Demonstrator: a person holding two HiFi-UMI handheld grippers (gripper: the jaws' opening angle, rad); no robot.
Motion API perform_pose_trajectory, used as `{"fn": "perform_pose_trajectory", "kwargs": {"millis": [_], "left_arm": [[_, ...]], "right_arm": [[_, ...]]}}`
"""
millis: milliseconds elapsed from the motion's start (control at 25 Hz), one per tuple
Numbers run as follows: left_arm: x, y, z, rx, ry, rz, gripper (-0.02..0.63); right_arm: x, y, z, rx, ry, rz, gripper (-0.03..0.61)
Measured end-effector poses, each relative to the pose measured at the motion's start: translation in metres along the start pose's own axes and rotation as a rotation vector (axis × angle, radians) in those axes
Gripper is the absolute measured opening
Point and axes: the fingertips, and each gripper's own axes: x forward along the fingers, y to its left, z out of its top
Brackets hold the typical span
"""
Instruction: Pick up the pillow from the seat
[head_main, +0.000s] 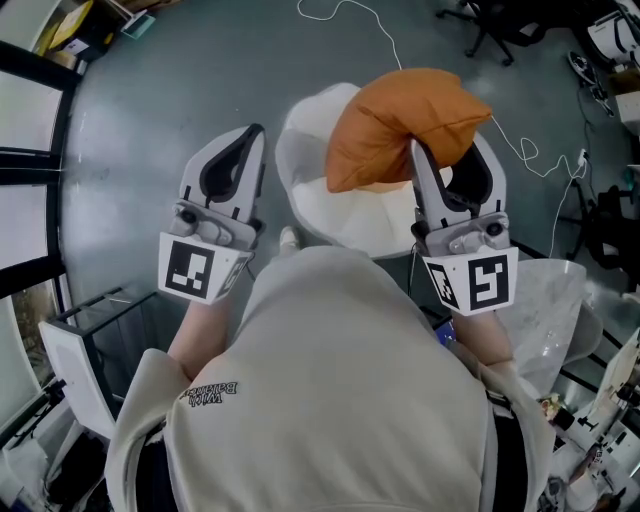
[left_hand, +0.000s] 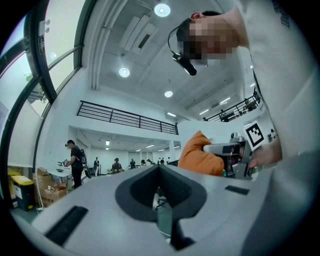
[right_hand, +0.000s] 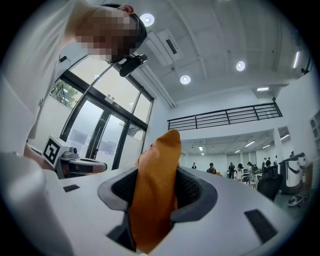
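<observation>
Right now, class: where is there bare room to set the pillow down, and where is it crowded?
Bare: the seat under the pillow, and the grey floor left of it. Crowded: right of the seat, with a cable and chair legs.

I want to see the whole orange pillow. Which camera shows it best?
The head view: the pillow shows whole, above the white seat. The right gripper view shows only a strip pinched in the right gripper; the left gripper view, a corner.

There is 1 pillow (head_main: 400, 120), 1 seat (head_main: 322, 212) and 2 tools: left tool (head_main: 257, 132), right tool (head_main: 450, 150).
</observation>
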Motion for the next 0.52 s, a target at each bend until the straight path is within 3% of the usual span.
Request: {"fn": "perform_pose_trajectory", "kwargs": {"millis": [520], "left_arm": [[-0.0025, 0.0001, -0.0037, -0.024, 0.005, -0.01, 0.009]], "right_arm": [[-0.0073, 0.0, -0.0082, 0.003, 0.045, -0.021, 0.207]]}}
